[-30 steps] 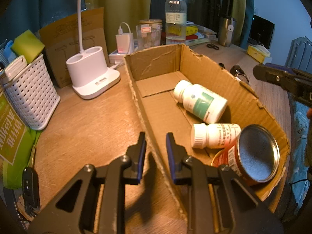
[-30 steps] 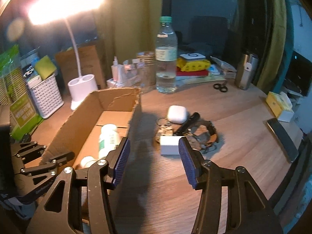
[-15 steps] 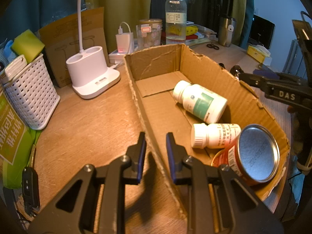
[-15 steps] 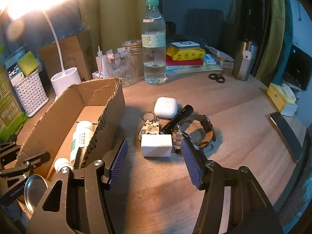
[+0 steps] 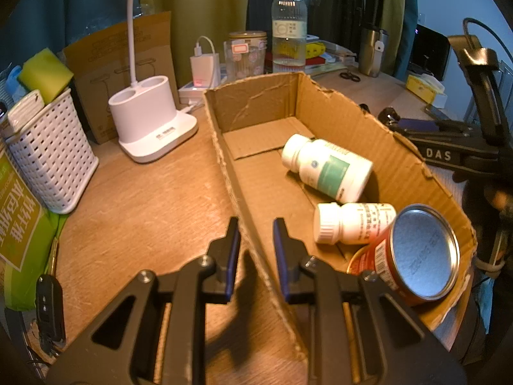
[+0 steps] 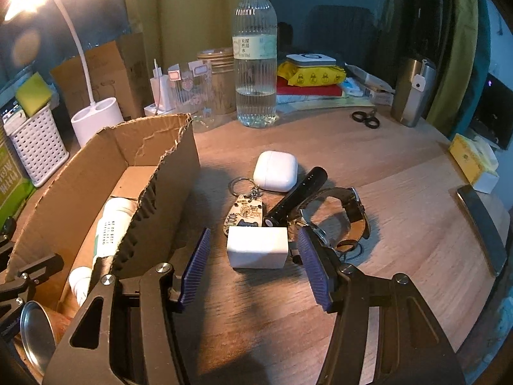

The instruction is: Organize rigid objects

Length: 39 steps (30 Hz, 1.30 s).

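Note:
A torn cardboard box [image 5: 397, 147] lies on the wooden table and holds two white pill bottles [image 5: 327, 170] [image 5: 352, 223] and a red tin can [image 5: 413, 253]. My left gripper [image 5: 255, 250] straddles the box's near left wall with a small gap between its pads. My right gripper [image 6: 256, 268] is open and low over the table, its pads on either side of a white block [image 6: 258, 250]. Behind the block lie a key fob [image 6: 245, 213], a black flashlight [image 6: 296, 200], a white earbud case [image 6: 275, 170] and a wristwatch [image 6: 346, 215]. The box [image 6: 96, 173] stands left of them.
A white lamp base [image 5: 150, 122], a white basket [image 5: 51, 157] and a green packet [image 5: 19, 234] stand left of the box. A car key [image 5: 49, 308] lies near the front edge. A water bottle [image 6: 255, 54], jars, scissors [image 6: 365, 118], a steel tumbler [image 6: 413, 91] and a black strip [image 6: 484, 227] ring the table.
My right gripper has moved forward and down toward the white block, which now sits between its pads. The left gripper has not moved.

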Tool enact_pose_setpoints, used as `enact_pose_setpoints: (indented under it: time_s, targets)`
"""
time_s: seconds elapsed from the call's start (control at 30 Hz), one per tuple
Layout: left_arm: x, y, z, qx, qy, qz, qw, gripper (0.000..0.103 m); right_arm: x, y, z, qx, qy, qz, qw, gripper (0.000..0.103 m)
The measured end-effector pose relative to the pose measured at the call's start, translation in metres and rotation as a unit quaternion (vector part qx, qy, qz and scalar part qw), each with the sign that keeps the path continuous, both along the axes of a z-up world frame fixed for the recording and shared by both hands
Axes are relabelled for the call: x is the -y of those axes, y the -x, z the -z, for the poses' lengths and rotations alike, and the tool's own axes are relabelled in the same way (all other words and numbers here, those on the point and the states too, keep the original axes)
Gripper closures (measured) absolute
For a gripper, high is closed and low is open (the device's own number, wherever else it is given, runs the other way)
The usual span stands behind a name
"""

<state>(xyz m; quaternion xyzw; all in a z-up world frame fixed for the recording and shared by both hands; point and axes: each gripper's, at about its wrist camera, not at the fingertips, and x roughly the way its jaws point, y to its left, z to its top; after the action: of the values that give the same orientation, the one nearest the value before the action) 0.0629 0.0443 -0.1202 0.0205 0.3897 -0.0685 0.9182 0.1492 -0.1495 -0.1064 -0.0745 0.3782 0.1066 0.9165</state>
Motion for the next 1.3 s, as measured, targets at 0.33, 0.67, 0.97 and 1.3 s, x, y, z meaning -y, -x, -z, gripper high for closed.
enact_pose_setpoints:
  time_s: [0.33,0.67,0.97,1.3]
  targets:
    - [0.0,0.0,0.0,0.0,0.0,0.0,1.0,0.082,-0.004,-0.01,0.01,-0.008,0.013,0.002,1.0,0.049]
    - [0.0,0.0,0.0,0.0,0.0,0.0,1.0,0.082,-0.01,-0.005,0.008,-0.002,0.029,-0.01,1.0,0.056]
    - [0.0,0.0,0.001,-0.001,0.001,-0.001,1.0,0.082,-0.011,0.008,-0.016,0.024,0.014,-0.01,1.0,0.056]
    - [0.001,0.001,0.001,-0.001,0.001,0.0,1.0,0.082,-0.022,0.033,-0.051,0.067,0.004,-0.027,0.997,0.056]
